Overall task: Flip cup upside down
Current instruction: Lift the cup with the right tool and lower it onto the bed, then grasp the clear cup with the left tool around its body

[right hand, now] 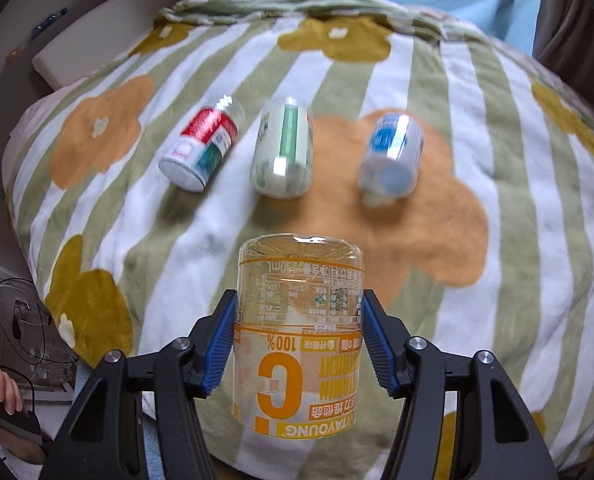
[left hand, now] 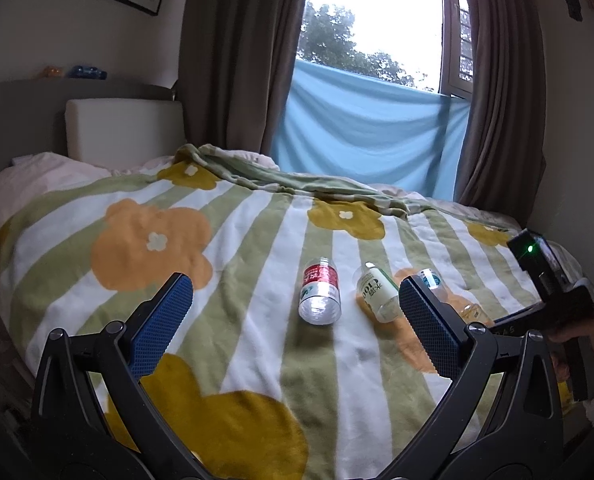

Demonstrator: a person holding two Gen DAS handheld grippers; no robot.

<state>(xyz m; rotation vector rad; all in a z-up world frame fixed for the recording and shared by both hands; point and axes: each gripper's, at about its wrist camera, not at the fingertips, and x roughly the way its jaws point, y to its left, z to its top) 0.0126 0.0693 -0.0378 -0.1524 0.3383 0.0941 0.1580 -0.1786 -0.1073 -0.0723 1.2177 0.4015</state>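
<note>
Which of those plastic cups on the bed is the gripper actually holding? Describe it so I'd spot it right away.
Start at the flowered striped blanket covering the bed. Three cups lie in a row on it: red-label cup, green-label cup, blue-label cup. Nearer the camera, the right gripper clamps the orange cup; it alone has orange print with a big "C", upside down.

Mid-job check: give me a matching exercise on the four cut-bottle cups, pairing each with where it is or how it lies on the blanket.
Things:
1. clear plastic cup with orange label
2. clear plastic cup with red label
3. pale cup with green stripe
4. clear plastic cup with blue label

States:
A. lying on the orange flower, rightmost
B. held between the right gripper jaws, print upside down
C. lying in the middle of the row
D. lying leftmost on the striped blanket

Pairs: 1-B, 2-D, 3-C, 4-A
</note>
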